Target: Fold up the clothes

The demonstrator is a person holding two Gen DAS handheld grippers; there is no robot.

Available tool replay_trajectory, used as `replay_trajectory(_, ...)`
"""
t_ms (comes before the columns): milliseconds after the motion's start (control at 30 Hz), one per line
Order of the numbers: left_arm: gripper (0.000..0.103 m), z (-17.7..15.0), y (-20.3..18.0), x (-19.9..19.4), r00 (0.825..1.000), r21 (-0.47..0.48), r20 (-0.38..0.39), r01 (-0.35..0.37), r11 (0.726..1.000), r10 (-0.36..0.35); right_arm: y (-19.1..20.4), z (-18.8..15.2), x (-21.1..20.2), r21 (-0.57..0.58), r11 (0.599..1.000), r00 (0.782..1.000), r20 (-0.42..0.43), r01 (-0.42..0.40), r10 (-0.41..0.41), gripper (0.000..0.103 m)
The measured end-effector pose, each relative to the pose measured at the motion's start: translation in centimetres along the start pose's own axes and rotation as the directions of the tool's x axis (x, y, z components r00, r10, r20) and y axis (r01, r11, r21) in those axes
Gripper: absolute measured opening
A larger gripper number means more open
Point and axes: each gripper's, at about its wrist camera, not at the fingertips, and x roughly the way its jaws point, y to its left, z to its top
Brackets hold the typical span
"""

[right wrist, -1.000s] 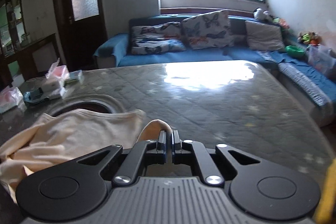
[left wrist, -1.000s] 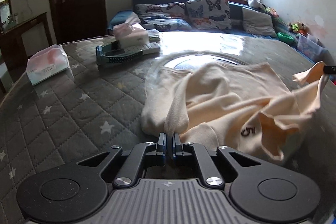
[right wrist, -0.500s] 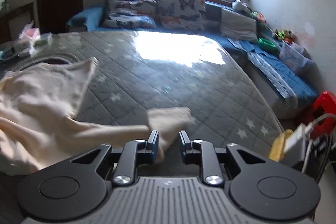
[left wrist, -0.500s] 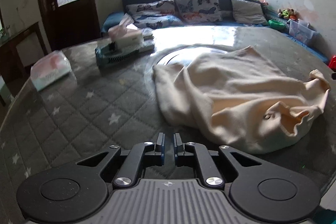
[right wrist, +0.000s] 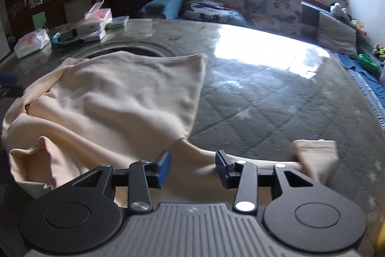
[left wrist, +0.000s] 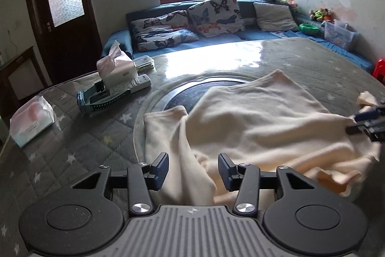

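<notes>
A cream long-sleeved top lies crumpled on the grey quilted star-pattern table. My left gripper is open, its jaws either side of a sleeve fold at the garment's near left. My right gripper is open over the right sleeve, whose cuff lies to its right. The top's body spreads to the left in the right wrist view. The right gripper also shows in the left wrist view at the garment's far right edge.
Tissue boxes, a remote control and a blue-black tool sit on the table's far left. A round inset lies under the top. A blue sofa with butterfly cushions stands behind.
Both grippers let go of the top and opened wide. The garment dropped onto the table. Both grippers moved in low over its sleeves.
</notes>
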Motion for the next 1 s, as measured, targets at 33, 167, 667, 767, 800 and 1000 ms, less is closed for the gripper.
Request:
replay_trajectory(33, 0.049, 0.3, 0.0, 0.7, 1.0, 0.001, -0.007, -0.002, 1.0, 0.002, 0.1, 0.0, 0.3, 0.002, 1.0, 1.0, -0.004, -0.005, 0.005, 0.045)
replay_trajectory(167, 0.044, 1.0, 0.6, 4.2, 0.997, -0.028, -0.075, -0.016, 0.999, 0.013, 0.0, 0.0, 0.7, 0.011, 1.0, 1.0, -0.007, -0.012, 0.012, 0.048)
replay_trajectory(667, 0.003, -1.2, 7.1, -0.4, 0.994, -0.256, 0.05, -0.081, 0.963, 0.097, 0.3, -0.1, 1.2, -0.01, 1.0, 1.0, -0.003, -0.006, 0.006, 0.055)
replay_trajectory(767, 0.003, -2.7, 8.6, -2.3, 0.989, -0.313, 0.064, -0.106, 0.944, 0.132, 0.3, -0.2, 1.2, -0.006, 1.0, 1.0, -0.001, -0.006, 0.006, 0.056)
replay_trajectory(800, 0.003, -3.4, 8.9, -2.8, 0.988, -0.327, 0.062, -0.113, 0.938, 0.14, 0.3, -0.2, 1.2, -0.005, 1.0, 1.0, 0.0, -0.005, 0.005, 0.056)
replay_trajectory(1000, 0.008, -7.0, 10.4, -4.3, 0.988, -0.418, 0.002, -0.141, 0.897, 0.156, 0.3, -0.2, 1.2, -0.013, 1.0, 1.0, 0.002, -0.006, 0.006, 0.057)
